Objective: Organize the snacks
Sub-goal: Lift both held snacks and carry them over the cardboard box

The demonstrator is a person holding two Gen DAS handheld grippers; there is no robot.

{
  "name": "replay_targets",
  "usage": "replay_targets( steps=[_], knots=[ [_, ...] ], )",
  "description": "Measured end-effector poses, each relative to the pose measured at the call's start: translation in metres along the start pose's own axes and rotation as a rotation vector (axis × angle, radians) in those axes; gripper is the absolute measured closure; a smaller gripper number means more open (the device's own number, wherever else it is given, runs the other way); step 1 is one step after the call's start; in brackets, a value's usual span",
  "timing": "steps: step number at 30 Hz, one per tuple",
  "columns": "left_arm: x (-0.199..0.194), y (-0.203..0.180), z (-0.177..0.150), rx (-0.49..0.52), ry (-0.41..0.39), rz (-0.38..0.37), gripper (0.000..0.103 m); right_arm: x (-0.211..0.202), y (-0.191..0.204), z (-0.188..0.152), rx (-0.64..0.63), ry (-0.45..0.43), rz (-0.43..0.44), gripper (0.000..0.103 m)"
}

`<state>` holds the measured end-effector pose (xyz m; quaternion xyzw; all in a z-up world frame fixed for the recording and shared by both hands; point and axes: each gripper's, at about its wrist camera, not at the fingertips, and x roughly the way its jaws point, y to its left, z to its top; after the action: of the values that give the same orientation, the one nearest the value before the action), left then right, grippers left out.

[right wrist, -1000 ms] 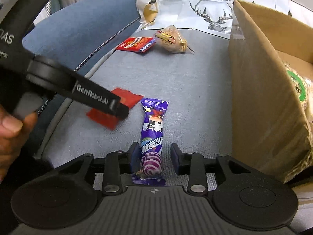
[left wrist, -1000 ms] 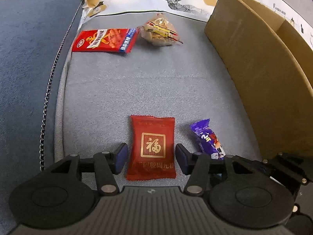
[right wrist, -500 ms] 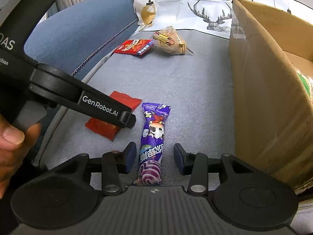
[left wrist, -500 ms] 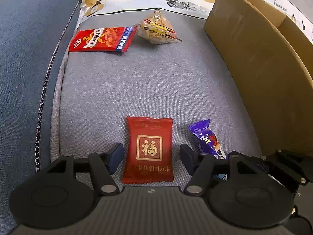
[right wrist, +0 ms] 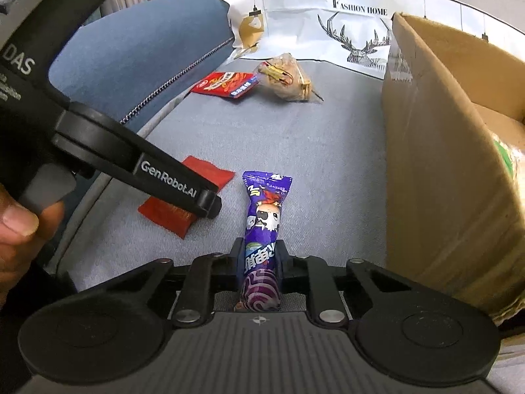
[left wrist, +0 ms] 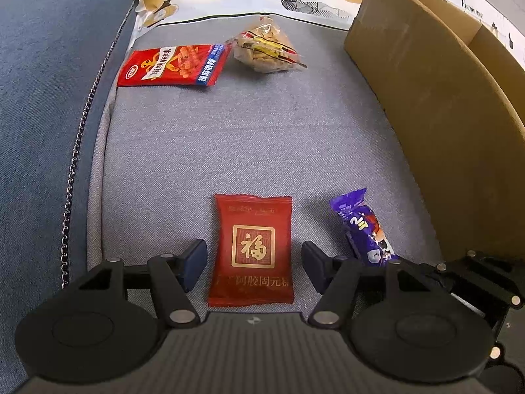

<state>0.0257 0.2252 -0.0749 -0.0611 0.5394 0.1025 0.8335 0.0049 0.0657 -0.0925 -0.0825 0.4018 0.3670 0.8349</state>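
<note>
Just closed: right gripper (right wrist: 258,256) clamped on purple candy wrapper (right wrist: 264,216) lying on sofa cushion (left wrist: 249,151) beside cardboard box (right wrist: 436,180), likely for boxing; left gripper (left wrist: 254,262) apart, straddling red packet (left wrist: 252,249).

The cardboard box (left wrist: 436,105) is walling off your right side along the whole cushion, its near wall (right wrist: 443,177) standing just beside the purple candy wrapper (right wrist: 264,226), so the passage there is lying above its rim. Open grey cushion (left wrist: 249,144) is lying clear between the near snacks and the red chili-strip packet (left wrist: 174,65) and clear peanut bag (left wrist: 265,52), which are lying side by side at the far end. On your left, the raised blue sofa edge (left wrist: 42,105) is bounding the cushion, and the left gripper (right wrist: 206,203) is hanging over the small red packet (right wrist: 170,210), just beside the purple wrapper.
</note>
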Motion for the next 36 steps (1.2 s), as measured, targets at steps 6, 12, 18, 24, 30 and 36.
replay_targets(
  steps=[6, 12, 18, 24, 30, 36],
  knots=[
    [0.0007, 0.0021, 0.0003, -0.014, -0.009, 0.016, 0.049, 0.0009, -0.0006, 0.0005, -0.002, 0.001, 0.0, 0.084],
    [-0.0001, 0.0024, 0.0003, -0.018, -0.011, 0.016, 0.05, 0.0003, 0.0, 0.0006, -0.005, 0.003, -0.002, 0.084],
    [0.0005, 0.0001, -0.0005, -0.006, -0.008, 0.014, 0.047, 0.0011, 0.0002, 0.0007, -0.003, 0.015, 0.0, 0.084],
    [0.0024, -0.0029, -0.0009, 0.019, -0.004, 0.019, 0.04, 0.005, -0.0008, 0.0024, 0.002, 0.03, 0.005, 0.082],
    [0.0034, -0.0037, -0.0017, 0.031, -0.002, 0.02, 0.038, 0.0052, -0.0002, 0.0024, -0.001, 0.03, 0.004, 0.082],
    [0.0034, -0.0039, -0.0019, 0.029, -0.003, 0.023, 0.039, 0.0048, 0.0003, 0.0019, -0.008, 0.031, 0.003, 0.082]
  ],
)
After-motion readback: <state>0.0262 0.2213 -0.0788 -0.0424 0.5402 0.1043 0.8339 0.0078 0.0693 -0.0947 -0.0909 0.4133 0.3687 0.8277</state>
